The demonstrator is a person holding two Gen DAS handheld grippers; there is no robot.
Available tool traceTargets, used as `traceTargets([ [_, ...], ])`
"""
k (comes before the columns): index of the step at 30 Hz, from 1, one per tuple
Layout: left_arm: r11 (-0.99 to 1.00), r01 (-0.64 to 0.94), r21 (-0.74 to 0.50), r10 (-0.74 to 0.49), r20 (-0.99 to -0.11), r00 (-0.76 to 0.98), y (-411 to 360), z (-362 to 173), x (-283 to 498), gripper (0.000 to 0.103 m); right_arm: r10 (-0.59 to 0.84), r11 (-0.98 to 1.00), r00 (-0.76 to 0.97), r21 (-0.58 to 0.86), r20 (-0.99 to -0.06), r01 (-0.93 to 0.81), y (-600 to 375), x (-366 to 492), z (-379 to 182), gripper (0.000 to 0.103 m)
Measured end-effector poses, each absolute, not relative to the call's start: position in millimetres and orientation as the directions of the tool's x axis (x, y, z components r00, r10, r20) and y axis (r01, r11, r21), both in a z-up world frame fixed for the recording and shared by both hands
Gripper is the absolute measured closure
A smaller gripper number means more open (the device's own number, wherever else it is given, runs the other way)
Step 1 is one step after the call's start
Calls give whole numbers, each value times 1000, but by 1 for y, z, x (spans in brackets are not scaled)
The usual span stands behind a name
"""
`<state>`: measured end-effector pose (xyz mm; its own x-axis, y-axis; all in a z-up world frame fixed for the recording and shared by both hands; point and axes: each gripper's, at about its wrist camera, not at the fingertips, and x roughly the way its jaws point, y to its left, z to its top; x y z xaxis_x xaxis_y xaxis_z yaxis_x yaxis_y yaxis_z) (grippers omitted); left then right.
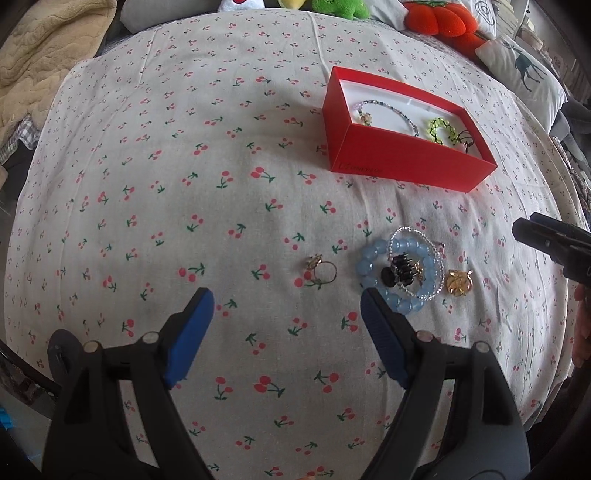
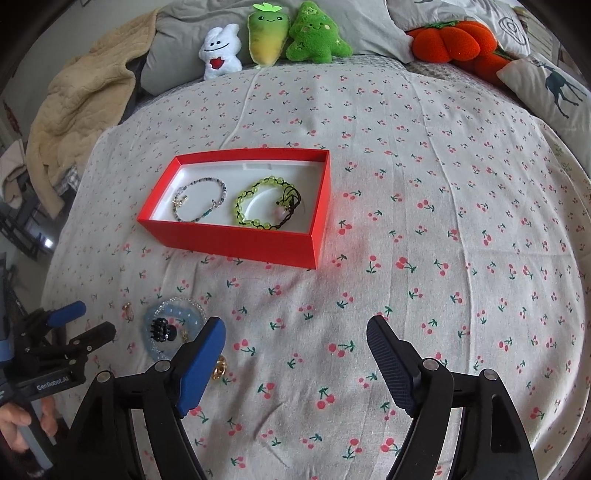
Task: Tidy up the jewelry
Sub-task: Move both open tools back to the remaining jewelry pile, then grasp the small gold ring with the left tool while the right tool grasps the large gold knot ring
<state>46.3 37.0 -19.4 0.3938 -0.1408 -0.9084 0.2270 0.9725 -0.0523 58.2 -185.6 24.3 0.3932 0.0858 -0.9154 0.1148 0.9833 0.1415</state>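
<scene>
A red box (image 1: 402,162) (image 2: 236,242) lies on the cherry-print sheet and holds a thin beaded bracelet (image 2: 201,203) and a green bead bracelet (image 2: 258,205). In the left wrist view, loose jewelry lies in front of it: a ring (image 1: 321,271), a blue bead bracelet (image 1: 400,277) with a black hair claw (image 1: 400,273) inside it, a clear bead bracelet (image 1: 417,236), and a gold leaf brooch (image 1: 458,282). My left gripper (image 1: 286,306) is open and empty, just short of the ring. My right gripper (image 2: 295,332) is open and empty, right of the pile (image 2: 173,328).
Plush toys (image 2: 317,33), an orange cushion (image 2: 458,42), a deer pillow (image 2: 554,88) and a beige blanket (image 2: 81,107) lie along the far edge of the bed. The right gripper's tip shows at the right edge of the left wrist view (image 1: 554,243).
</scene>
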Motion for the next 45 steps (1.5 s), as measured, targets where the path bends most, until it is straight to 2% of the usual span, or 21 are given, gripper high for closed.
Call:
traceTargets([
  [9, 977, 207, -58, -132, -922, 364, 58, -36, 40, 21, 84, 987, 324, 124, -942, 104, -181, 51, 3, 22],
  [18, 943, 334, -6, -153, -896, 418, 43, -40, 30, 21, 82, 992, 296, 106, -952, 66, -166, 53, -2, 22],
  [22, 926, 377, 6, -179, -873, 453, 34, -41, 31, 27, 88, 994, 306, 105, -948, 39, -157, 57, 1, 22],
  [25, 908, 417, 37, -186, -857, 481, 26, -45, 32, 28, 93, 995, 299, 102, -950, 15, -150, 59, 0, 22],
  [33, 879, 474, 58, -228, -821, 523, 14, -48, 36, 39, 107, 994, 271, 106, -957, -18, -143, 58, -9, 22],
  [45, 864, 504, 8, -286, -815, 504, 8, -48, 39, 72, 121, 992, 254, 113, -960, -48, -129, 58, -11, 22],
])
